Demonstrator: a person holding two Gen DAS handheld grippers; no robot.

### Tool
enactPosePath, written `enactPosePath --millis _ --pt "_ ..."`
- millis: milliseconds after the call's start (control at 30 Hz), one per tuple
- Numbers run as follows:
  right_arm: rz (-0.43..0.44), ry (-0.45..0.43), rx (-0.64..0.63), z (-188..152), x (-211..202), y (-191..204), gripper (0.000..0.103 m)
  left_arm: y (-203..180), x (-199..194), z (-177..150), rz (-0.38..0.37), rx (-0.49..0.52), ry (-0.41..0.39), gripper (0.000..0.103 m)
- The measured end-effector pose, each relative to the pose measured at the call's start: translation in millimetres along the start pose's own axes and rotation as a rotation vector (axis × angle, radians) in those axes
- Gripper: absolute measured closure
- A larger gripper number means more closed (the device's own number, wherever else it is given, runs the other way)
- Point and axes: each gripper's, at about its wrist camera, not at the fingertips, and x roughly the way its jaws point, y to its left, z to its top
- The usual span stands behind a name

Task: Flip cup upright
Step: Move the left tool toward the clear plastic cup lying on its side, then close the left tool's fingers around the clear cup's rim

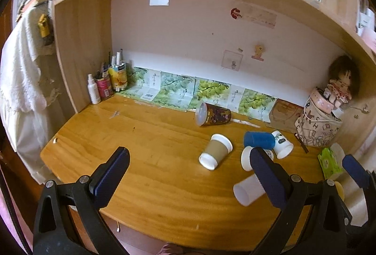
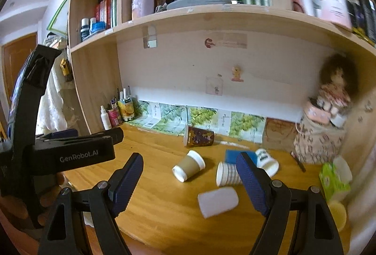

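Note:
Several cups lie on their sides on the wooden desk: a brown-sleeved paper cup, a dark patterned cup, a blue cup, a white printed cup, a striped paper cup and a plain white cup. My left gripper is open and empty above the desk's front. My right gripper is open and empty, with the plain white cup below between its fingers. The left gripper's body shows at the left of the right wrist view.
Pen holders and a spray bottle stand at the back left corner. A patterned box with a doll stands at the back right. A green tissue pack and a yellow item lie at the right edge. A shelf hangs overhead.

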Motion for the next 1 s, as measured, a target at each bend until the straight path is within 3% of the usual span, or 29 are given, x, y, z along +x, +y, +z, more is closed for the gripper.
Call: enactPosePath --millis 300,533,867,1000 --pt "0.016 0.050 -0.127 37 81 -5 0.021 6 74 37 -0.073 -0.021 0.136 0.001" --pt "0.038 0.113 -0.199 52 137 -9 0.021 11 140 59 -0.175 -0.067 0.303 0.001" --pt "0.001 0.206 -0.182 51 189 -30 0.021 8 223 69 -0.303 -0.307 0.483 0.001" --pt "-0.025 0.233 -0.150 47 200 -40 0.021 4 251 68 -0.321 -0.384 0.534 0.001"
